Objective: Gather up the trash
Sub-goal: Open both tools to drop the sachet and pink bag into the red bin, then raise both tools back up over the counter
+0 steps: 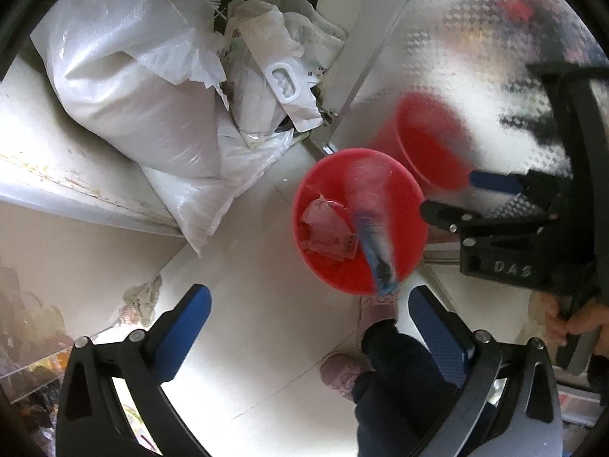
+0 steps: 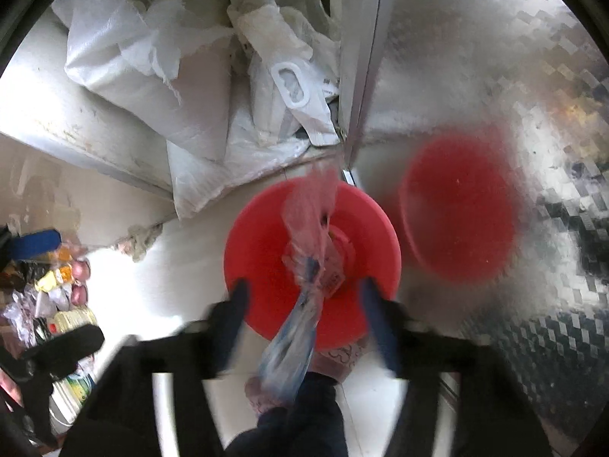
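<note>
White woven sacks (image 1: 125, 87) are heaped at the far left of the floor (image 1: 266, 342), against a pale ledge, with crumpled plastic bags (image 1: 274, 76) piled just beside them toward the corner where a shiny patterned metal panel (image 1: 456, 57) begins. A greyish rag (image 1: 142, 299) lies on the floor near the ledge's foot, and it looks like it is yet to be picked up.

Further right, the red bin (image 1: 331, 266) stands on the floor close to the panel, which mirrors it as a blurred red shape. Inside the bin, toward its left wall, lies a crumpled clear wrapper (image 1: 327, 228), so some trash is already in. A streaked clear-and-blue plastic bag (image 2: 300, 323) appears above the bin's mouth, smeared by motion; in the right wrist view it hangs between the right claw's (image 2: 304, 323) spread fingers, and whether the pads touch it cannot be told from the blur. My judgement is that it is dropping into the bin.

The left claw (image 1: 304, 327) stands wide open over the floor just before the bin, holding nothing. A person's dark trouser leg (image 1: 396, 381) and pink slippers (image 1: 342, 373) show beneath it.

In the right wrist view, a jumble of coloured packets (image 2: 61, 278) sits at the far left edge of the floor; whether these count as trash I cannot say. The task seems partway done.
</note>
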The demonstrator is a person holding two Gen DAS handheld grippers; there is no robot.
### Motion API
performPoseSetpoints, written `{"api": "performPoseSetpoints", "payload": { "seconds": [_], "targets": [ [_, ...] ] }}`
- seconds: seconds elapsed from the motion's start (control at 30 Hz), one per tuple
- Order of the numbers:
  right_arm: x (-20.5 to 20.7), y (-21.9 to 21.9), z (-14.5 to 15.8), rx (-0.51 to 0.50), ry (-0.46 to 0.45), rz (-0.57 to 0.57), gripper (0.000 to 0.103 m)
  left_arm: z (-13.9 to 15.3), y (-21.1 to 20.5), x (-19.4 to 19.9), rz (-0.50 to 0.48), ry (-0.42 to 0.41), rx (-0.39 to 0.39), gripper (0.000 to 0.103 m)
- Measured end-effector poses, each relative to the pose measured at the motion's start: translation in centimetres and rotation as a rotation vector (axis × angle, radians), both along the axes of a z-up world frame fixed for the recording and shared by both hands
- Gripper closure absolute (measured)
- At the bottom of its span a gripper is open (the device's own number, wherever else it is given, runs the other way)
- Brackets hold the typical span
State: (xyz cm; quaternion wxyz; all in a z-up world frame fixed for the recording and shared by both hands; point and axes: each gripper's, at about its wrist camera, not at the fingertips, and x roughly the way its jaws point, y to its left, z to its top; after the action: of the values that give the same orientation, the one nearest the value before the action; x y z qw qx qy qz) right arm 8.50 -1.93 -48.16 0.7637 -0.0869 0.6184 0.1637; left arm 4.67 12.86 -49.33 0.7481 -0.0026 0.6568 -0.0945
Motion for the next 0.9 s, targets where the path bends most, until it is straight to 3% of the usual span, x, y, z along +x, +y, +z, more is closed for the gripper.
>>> {"api": "performPoseSetpoints", "payload": {
  "seconds": [0.2, 0.33, 0.63, 0.9],
  "targets": [
    [-0.6, 0.3, 1.2, -0.01, -0.009, 0.007, 0.012, 1.2, 0.5, -0.6, 0.014, -0.018, 0.009, 0.0],
    [-1.8, 0.4, 3.7, -0.016, -0.032, 0.043, 0.004, 3.4, 1.1, -1.3, 0.041, -0.028, 0.007, 0.0],
    [-4.7, 0.5, 11.9, 0.03, -0.083, 0.053, 0.002, 11.7, 2.6, -3.3, 0.091, -0.111, 0.03, 0.0],
    [-7.6, 1.0, 19.8, 0.065, -0.087, 0.057, 0.002, 21.5, 2.6, -5.3, 0.118, -0.182, 0.058, 0.0]
  ]
}}
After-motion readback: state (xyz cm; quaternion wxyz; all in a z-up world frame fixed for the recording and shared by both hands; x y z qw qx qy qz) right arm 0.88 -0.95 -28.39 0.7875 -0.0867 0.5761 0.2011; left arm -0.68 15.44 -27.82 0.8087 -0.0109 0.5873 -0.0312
